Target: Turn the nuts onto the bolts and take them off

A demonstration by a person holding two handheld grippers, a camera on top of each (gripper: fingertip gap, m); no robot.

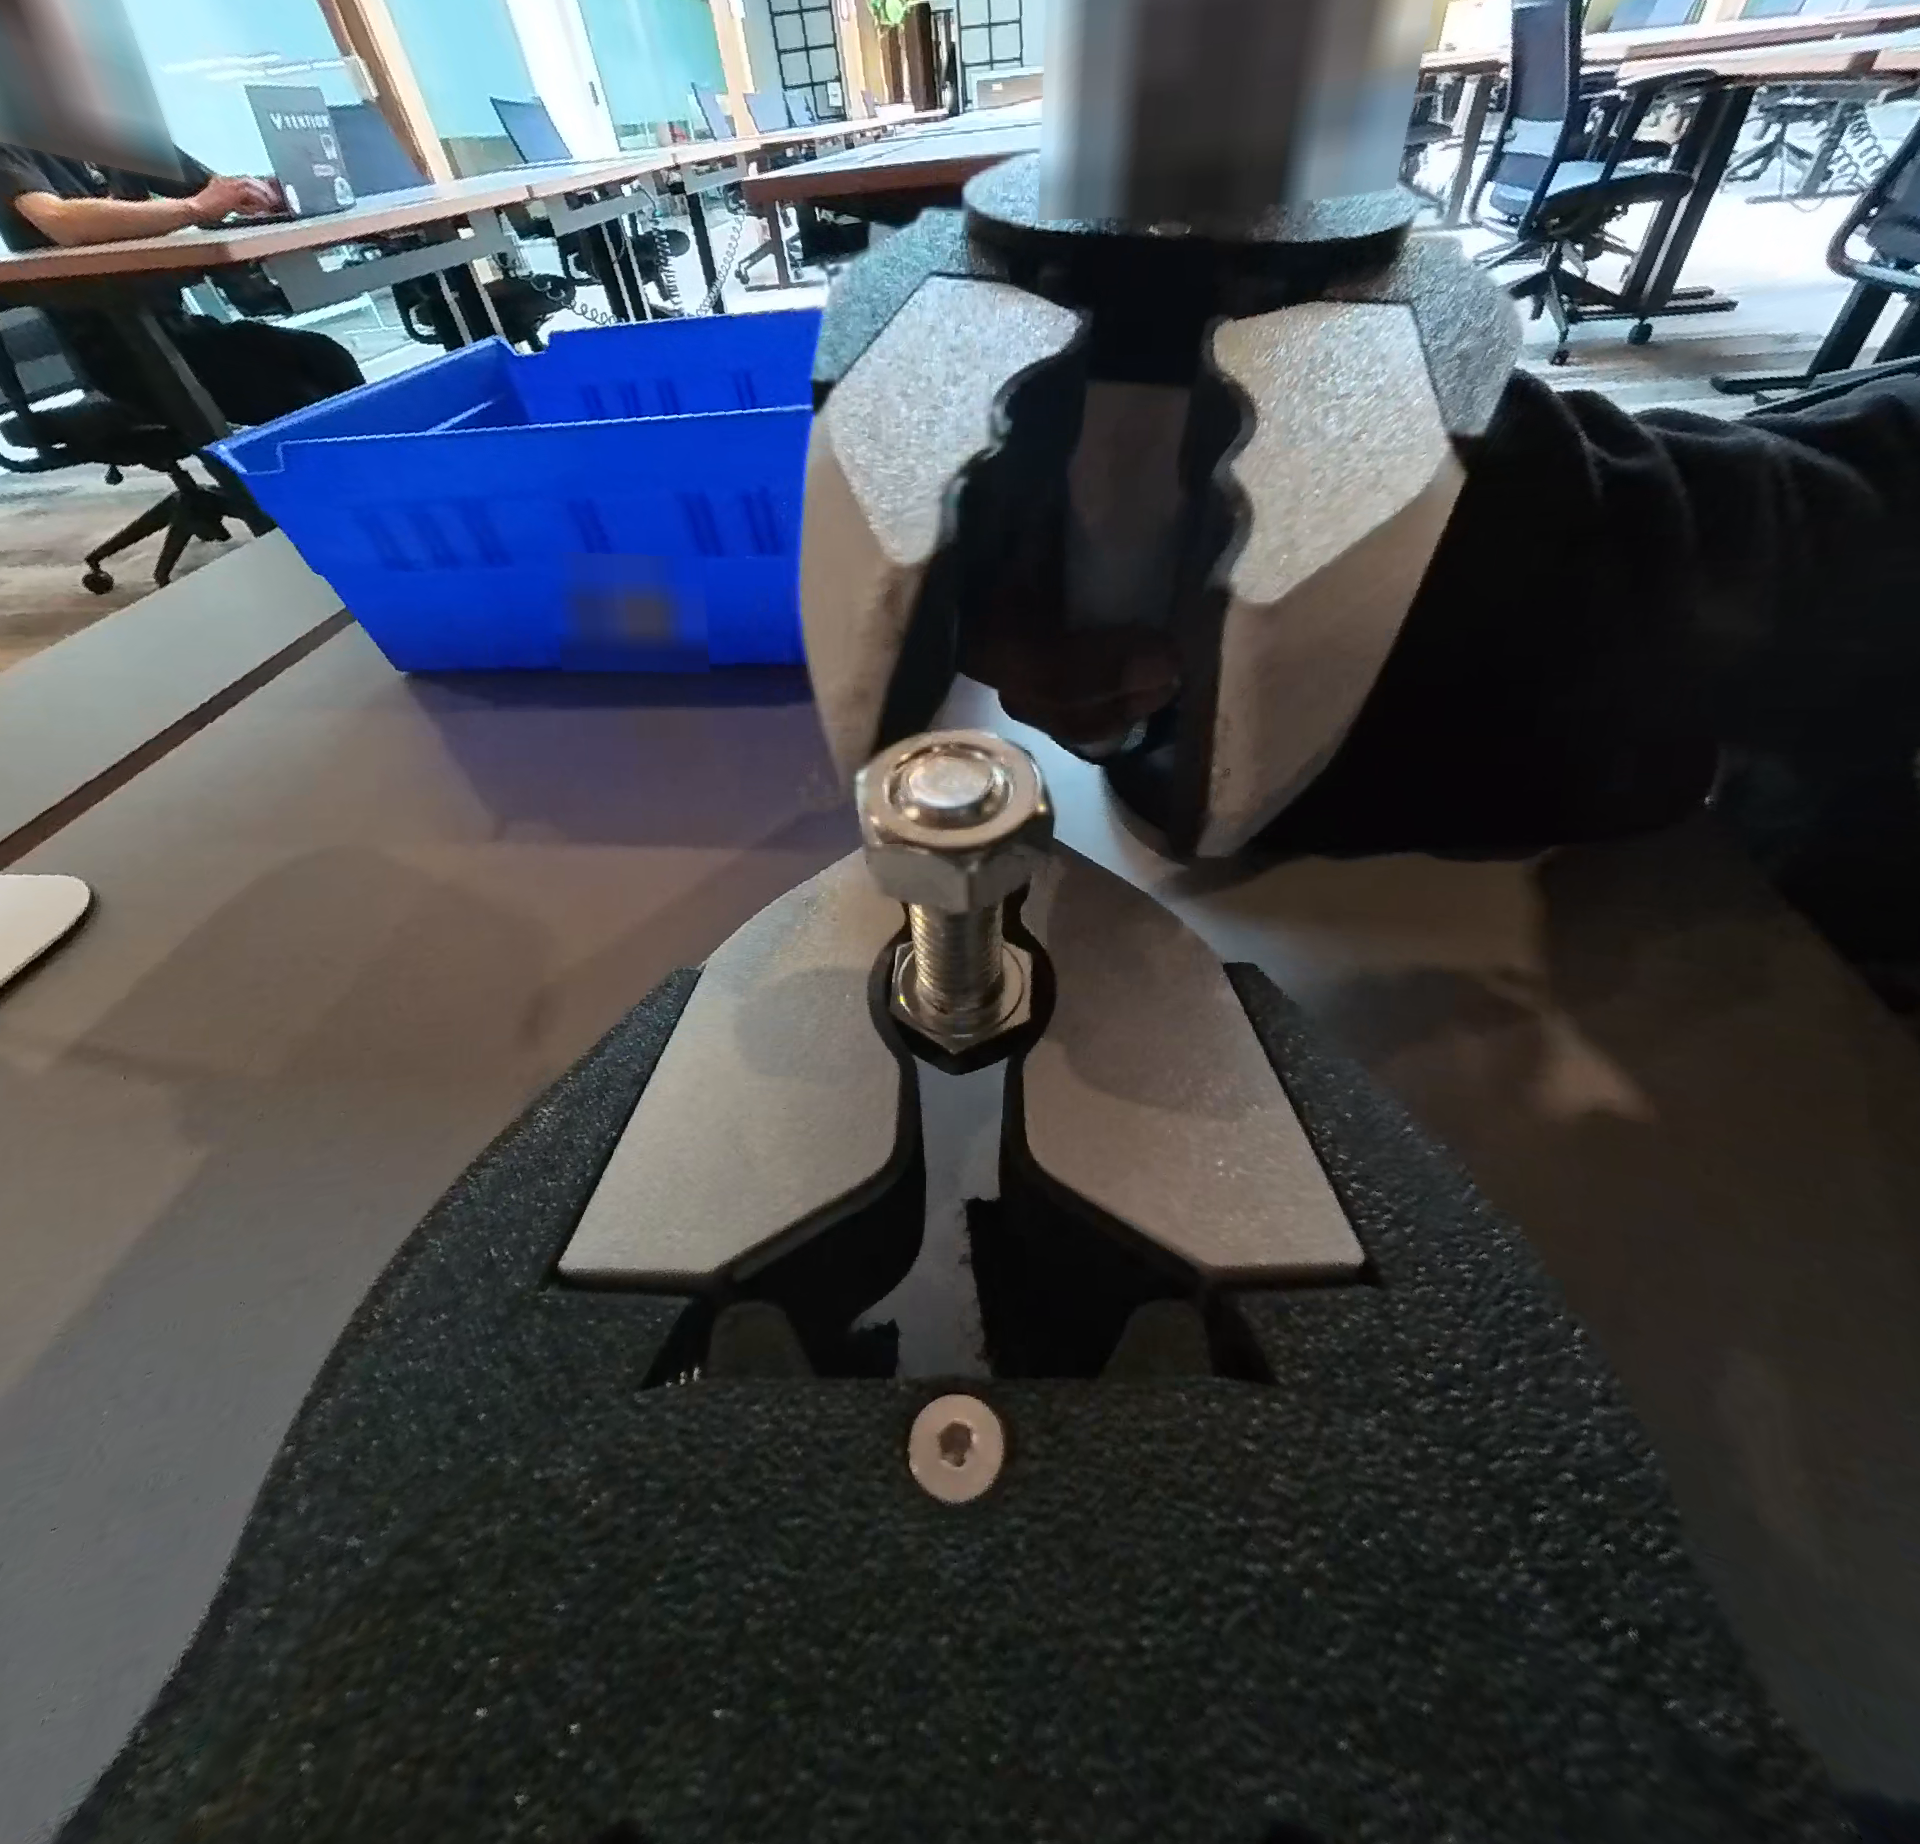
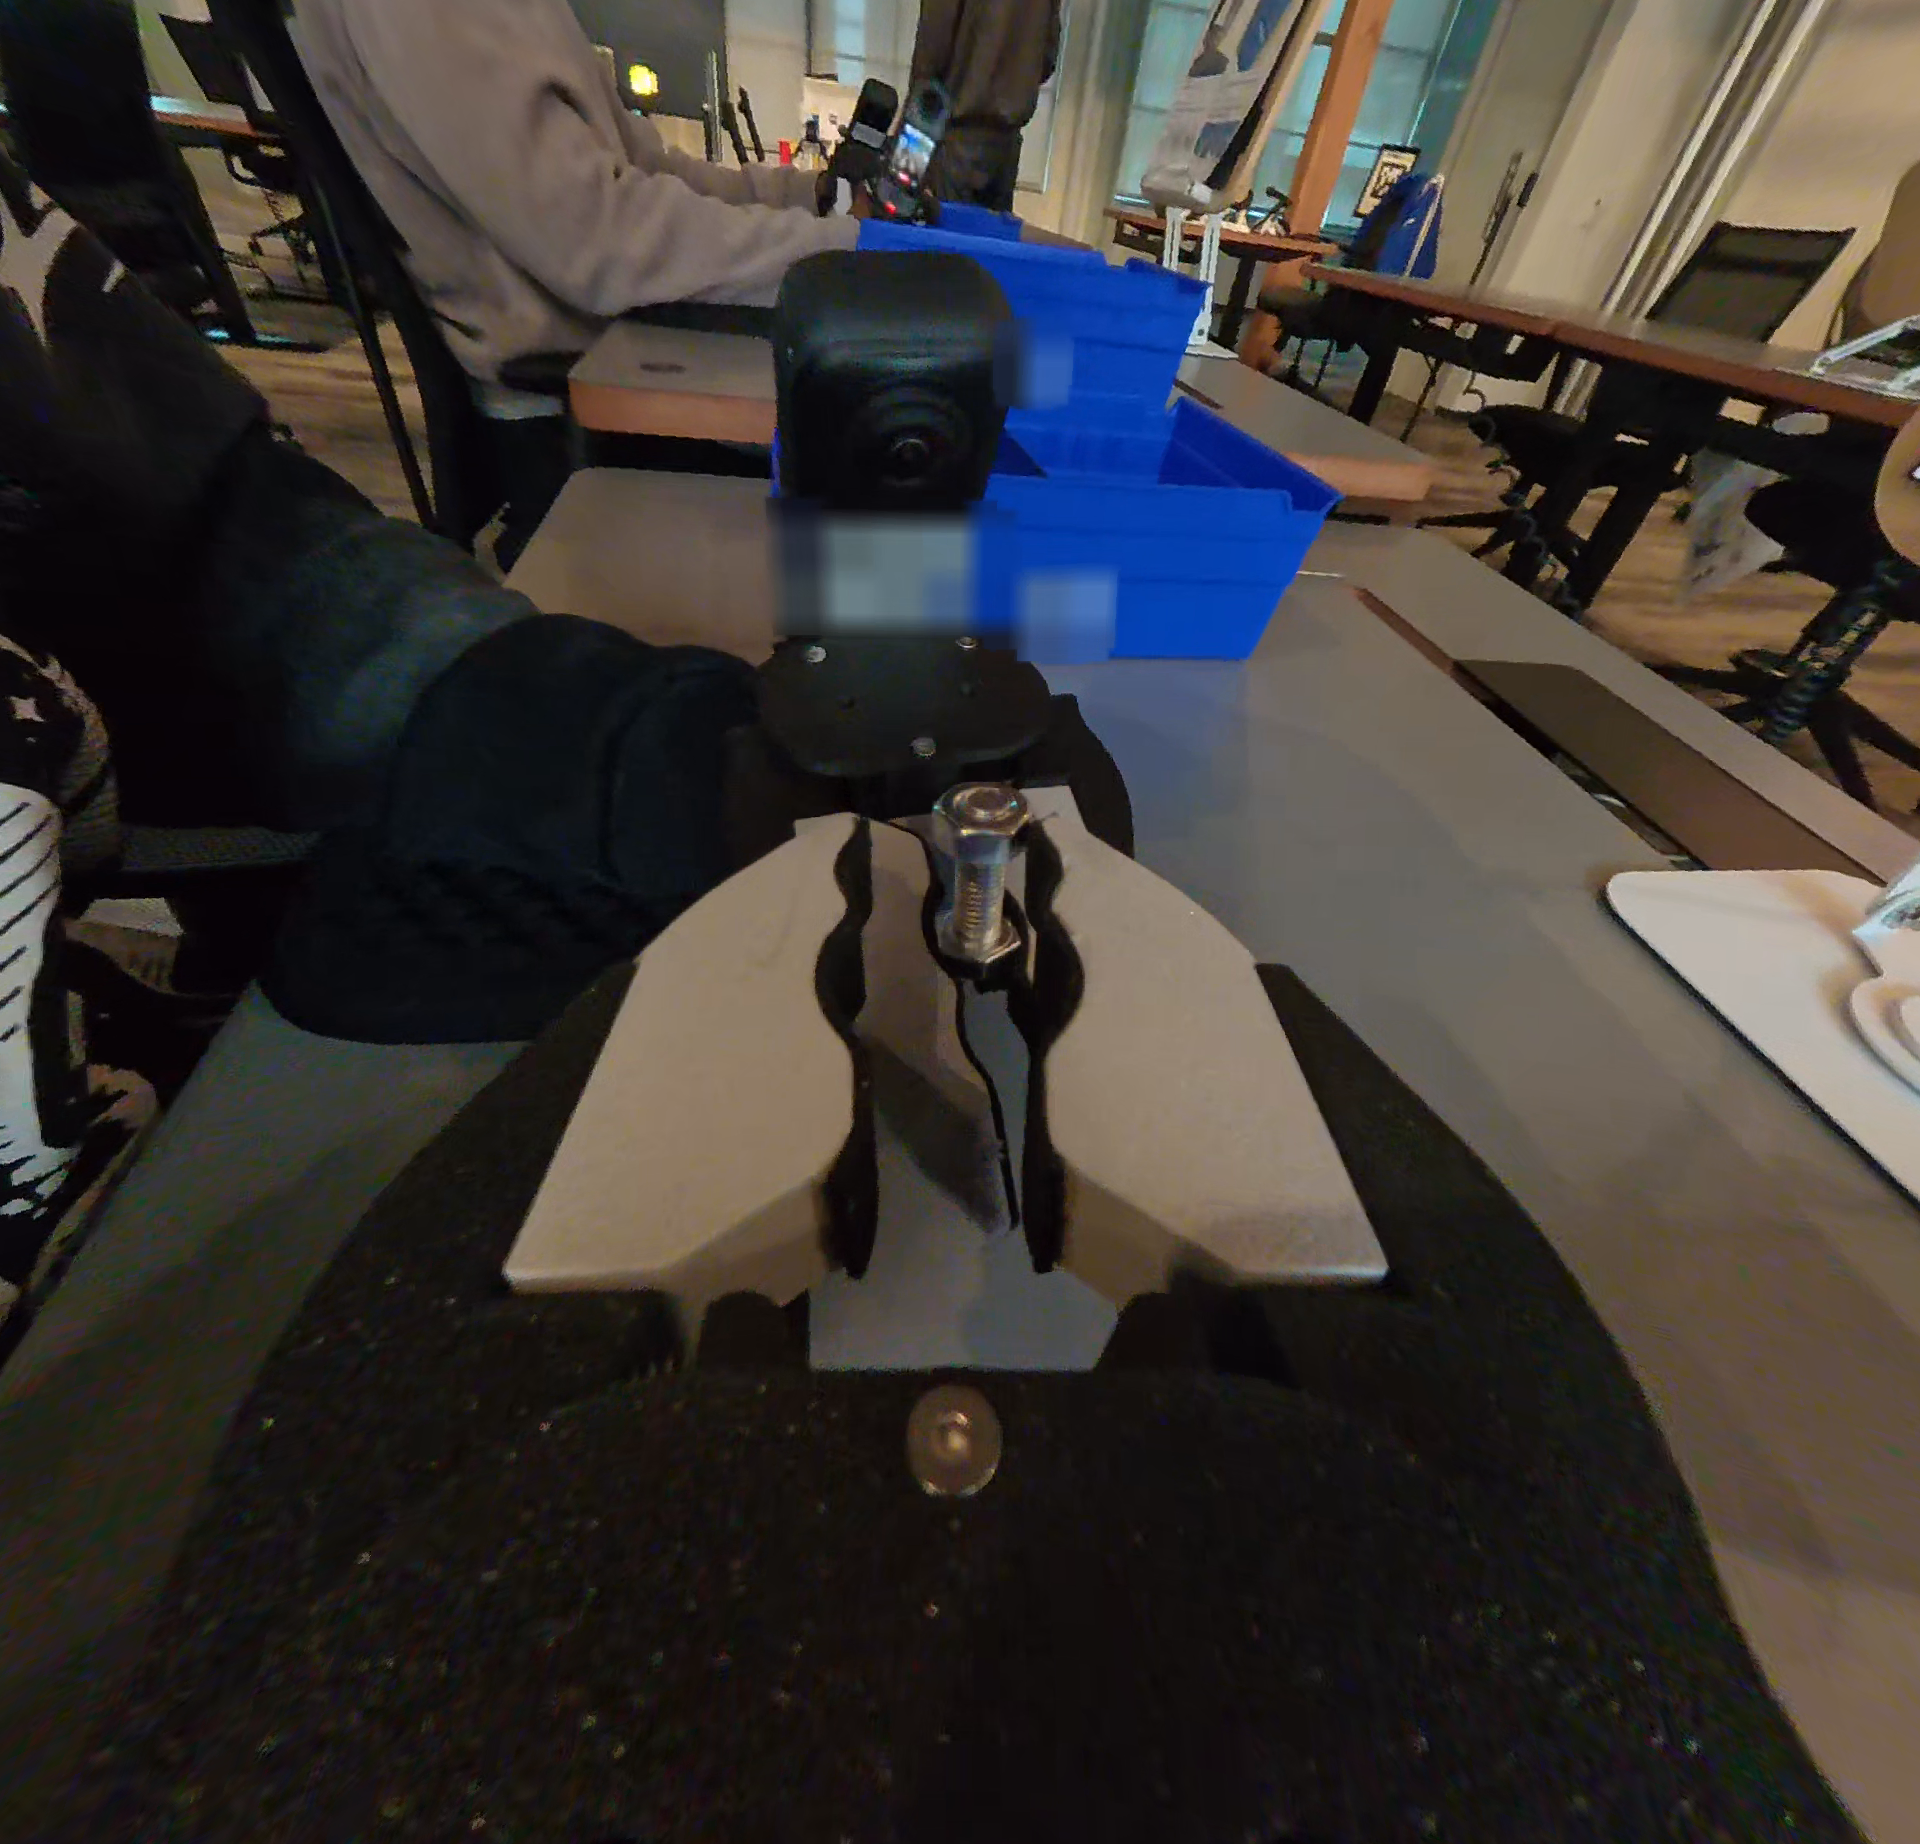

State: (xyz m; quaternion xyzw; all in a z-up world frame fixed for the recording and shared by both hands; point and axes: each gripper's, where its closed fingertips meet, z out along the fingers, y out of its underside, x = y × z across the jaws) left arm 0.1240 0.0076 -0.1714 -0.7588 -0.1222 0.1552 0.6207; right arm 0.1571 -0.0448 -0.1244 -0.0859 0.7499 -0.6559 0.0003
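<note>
A steel bolt (image 1: pixel 954 947) stands upright with its hex head down, and a steel nut (image 1: pixel 951 826) sits at the top of its thread. My left gripper (image 1: pixel 961 963) is shut on the bolt's head. My right gripper (image 1: pixel 1023 797), held by a black-gloved hand (image 1: pixel 1558 631), faces it from beyond, tilted down, jaws apart. In the right wrist view, my right gripper (image 2: pixel 951 823) is open. Its fingertips flank the nut (image 2: pixel 977 815) without clasping it. The left gripper's closed fingers (image 2: pixel 914 1046) lie between them, holding the bolt (image 2: pixel 975 901).
A blue bin (image 1: pixel 540 537) stands on the grey table (image 1: pixel 364 911) at the back left; it also shows in the right wrist view (image 2: pixel 1164 547), with another behind it. A white tray (image 2: pixel 1766 973) lies at the right. People sit at neighbouring desks. My right fingertips sit around 7 cm from my left ones.
</note>
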